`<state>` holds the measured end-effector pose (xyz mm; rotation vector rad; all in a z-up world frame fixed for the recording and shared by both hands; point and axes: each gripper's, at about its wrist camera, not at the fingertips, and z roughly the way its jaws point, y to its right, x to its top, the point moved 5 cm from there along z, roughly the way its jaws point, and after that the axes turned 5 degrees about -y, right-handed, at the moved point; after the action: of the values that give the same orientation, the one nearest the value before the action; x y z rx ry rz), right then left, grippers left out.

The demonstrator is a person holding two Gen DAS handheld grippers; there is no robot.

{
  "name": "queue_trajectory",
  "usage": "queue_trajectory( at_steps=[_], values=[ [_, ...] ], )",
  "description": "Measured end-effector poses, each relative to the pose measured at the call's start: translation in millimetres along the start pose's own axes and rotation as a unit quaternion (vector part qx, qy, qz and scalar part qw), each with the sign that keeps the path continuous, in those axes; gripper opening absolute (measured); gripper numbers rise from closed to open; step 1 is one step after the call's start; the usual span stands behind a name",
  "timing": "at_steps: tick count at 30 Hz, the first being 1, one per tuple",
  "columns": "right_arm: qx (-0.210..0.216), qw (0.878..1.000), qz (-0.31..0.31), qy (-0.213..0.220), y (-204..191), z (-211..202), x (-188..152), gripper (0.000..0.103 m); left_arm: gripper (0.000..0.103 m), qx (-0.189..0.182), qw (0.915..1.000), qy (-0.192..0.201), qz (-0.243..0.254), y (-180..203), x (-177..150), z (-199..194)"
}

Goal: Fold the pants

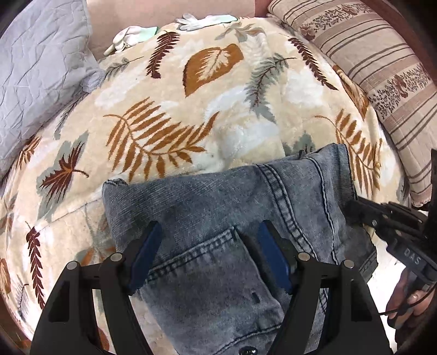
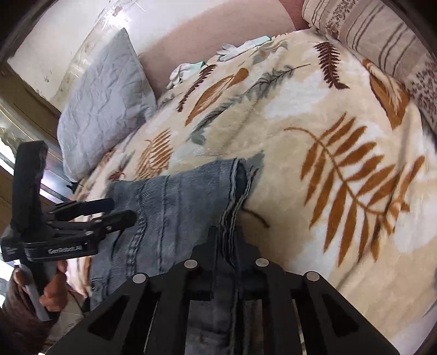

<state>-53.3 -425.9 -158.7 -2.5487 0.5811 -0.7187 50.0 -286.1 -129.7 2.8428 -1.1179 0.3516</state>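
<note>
A leaf-patterned blanket (image 1: pixel 169 114) covers the whole work surface, giving the pants a soft, flat bed to be folded on. Banking it at ten o'clock in the left wrist view is a grey quilted pillow (image 1: pixel 41 71), and at two o'clock a striped cushion (image 1: pixel 377 71); both sit clear of the folding area.

The jeans (image 1: pixel 218 213) lie at six o'clock on the blanket's near edge, already doubled into a thick bundle, back pocket upward, hem ends toward the centre of the blanket.

The right gripper (image 2: pixel 228 245) is clamped tight on the stacked edge of the denim, several layers pinched together between its jaws, probably to pin that side so the fold does not spring apart. It enters the left wrist view at four o'clock, meeting the bundle's right edge.

The left gripper (image 1: pixel 207 256) hangs above the pocket with its jaws wide and nothing between them; its blue pads (image 1: pixel 144 259) straddle the cloth without pressing, seemingly lining up for the next hold. From the right wrist view its fingertips look very near the bundle's left edge, though contact cannot be made out.

Smallest, a pair of white gloves (image 1: pixel 207 20) rests at twelve o'clock, unused.
</note>
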Motion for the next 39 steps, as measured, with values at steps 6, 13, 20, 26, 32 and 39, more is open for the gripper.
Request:
queue_trajectory(
  at_steps=[6,13,20,26,32,39],
  values=[
    [0.018,1.0,0.014,0.0,2,-17,-28,0.034,0.073,0.002,1.0,0.003,-0.004,0,-10,-5],
    [-0.023,0.999,-0.008,-0.025,3,-15,-49,0.038,0.073,0.008,0.9998,0.011,-0.013,-9,-30,-20],
    [0.023,0.999,0.046,0.001,21,-21,-19,0.06,0.073,-0.09,0.9874,-0.015,-0.13,-74,-63,-24],
    [0.105,0.991,0.067,-0.054,18,27,-16,0.061,0.074,-0.223,0.9506,-0.081,-0.2,-80,-81,13],
    [0.107,0.991,0.02,-0.075,6,27,-19,0.057,0.078,-0.259,0.943,-0.082,-0.193,-54,-82,25],
    [-0.006,0.989,-0.114,-0.09,-49,22,-18,0.032,0.028,-0.208,0.964,-0.033,-0.163,-51,-76,-1]
  ],
)
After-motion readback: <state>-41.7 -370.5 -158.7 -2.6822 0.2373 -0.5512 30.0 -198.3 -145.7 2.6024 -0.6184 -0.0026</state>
